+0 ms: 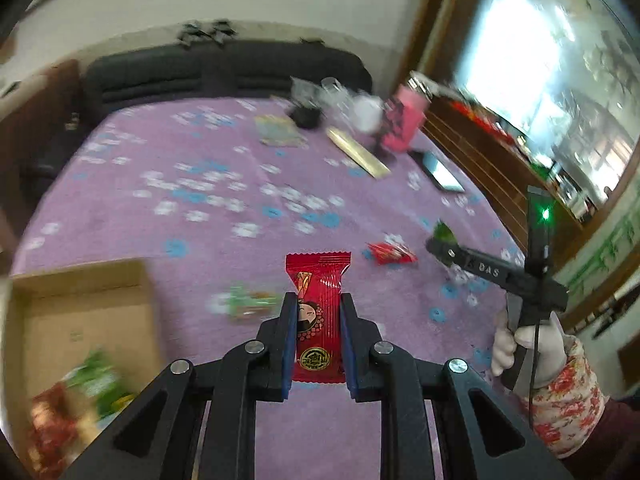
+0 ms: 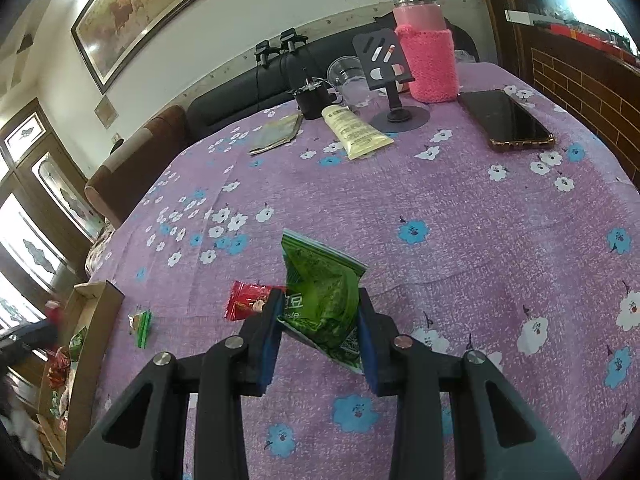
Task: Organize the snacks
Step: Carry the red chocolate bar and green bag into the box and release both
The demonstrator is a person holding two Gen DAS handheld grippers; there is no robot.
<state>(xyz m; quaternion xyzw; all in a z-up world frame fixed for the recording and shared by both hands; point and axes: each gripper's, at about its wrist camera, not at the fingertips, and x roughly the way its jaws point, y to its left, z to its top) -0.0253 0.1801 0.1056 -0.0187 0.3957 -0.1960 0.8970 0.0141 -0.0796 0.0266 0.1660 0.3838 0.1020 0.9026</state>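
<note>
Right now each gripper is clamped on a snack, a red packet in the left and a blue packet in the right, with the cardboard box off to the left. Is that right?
Not quite. The right gripper holds a green packet, not a blue one, as the right wrist view shows. The rest stands: the left gripper is clamped on a red packet, and the cardboard box sits off to the left.

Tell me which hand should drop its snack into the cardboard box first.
Probably left. The left gripper, shut on the red packet, has the cardboard box close beside it. The right gripper holds the green packet farther away.
</note>
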